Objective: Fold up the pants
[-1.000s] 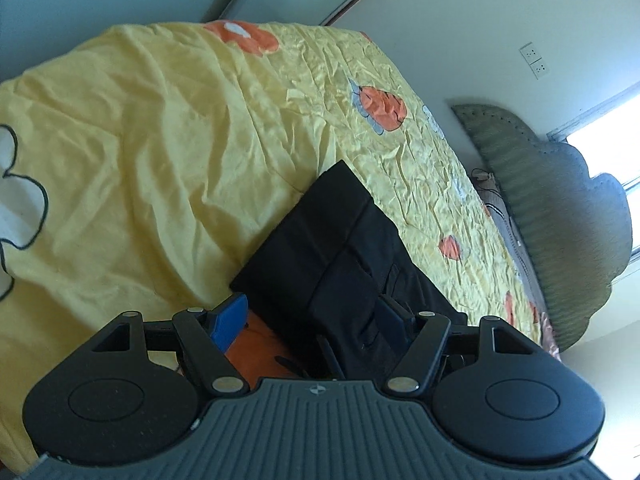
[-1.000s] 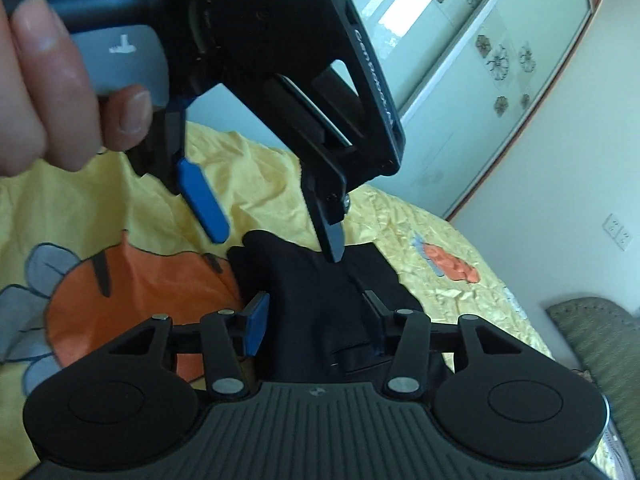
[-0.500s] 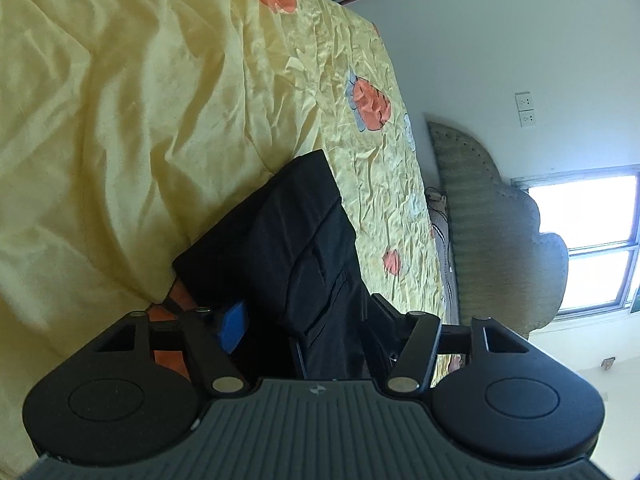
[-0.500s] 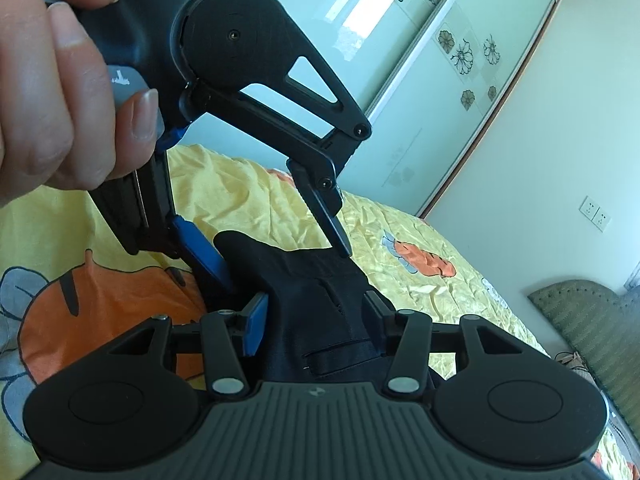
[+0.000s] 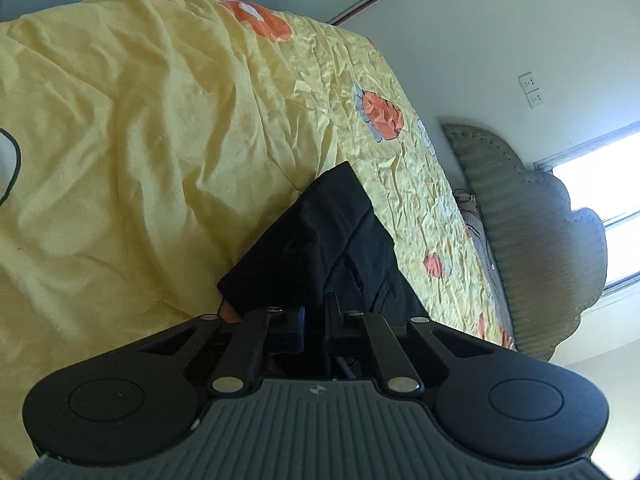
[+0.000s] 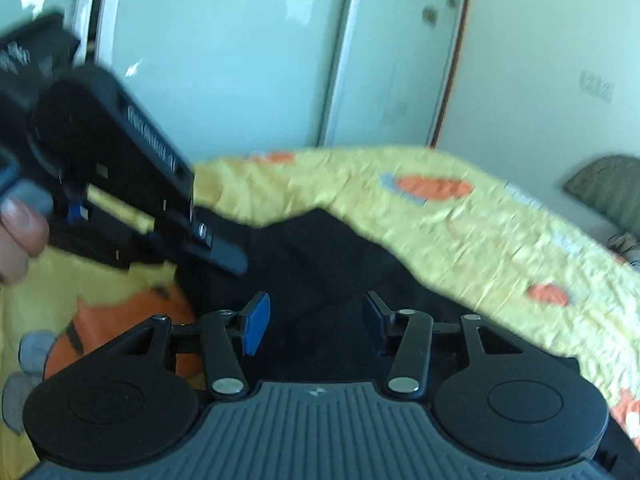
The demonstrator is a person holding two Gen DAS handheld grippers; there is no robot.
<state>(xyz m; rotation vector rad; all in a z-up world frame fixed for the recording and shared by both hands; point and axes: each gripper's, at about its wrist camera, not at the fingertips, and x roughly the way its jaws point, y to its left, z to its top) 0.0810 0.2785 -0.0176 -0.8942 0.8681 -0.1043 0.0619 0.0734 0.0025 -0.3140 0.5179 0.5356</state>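
left gripper pinches the pants edge, right gripper waits

the black fabric pants [image 5: 332,248] lie on a crumpled yellow bedspread with orange cartoon prints [image 5: 132,128], already doubled into a compact, roughly rectangular bundle. in the left wrist view the left gripper [image 5: 316,320] has its 2 fingers drawn nearly together on the near edge of the cloth, so it appears clamped on the pants (the contact itself is dark and hard to read). in the right wrist view the right gripper [image 6: 314,320] hovers over the same bundle with its jaws wide apart, a blue pad [image 6: 256,322] on one finger, holding nothing. that view is motion-blurred.

the step in hand looks like a further fold: one edge is gripped, ready to be carried over. the next move likely calls for the right gripper to close on the neighbouring part of that edge, so both lift evenly and the layers do not slip.

the bundle's long axis runs away from the left camera, its far corner pointing up the bed, with a green padded headboard [image 5: 532,232] off to the right.
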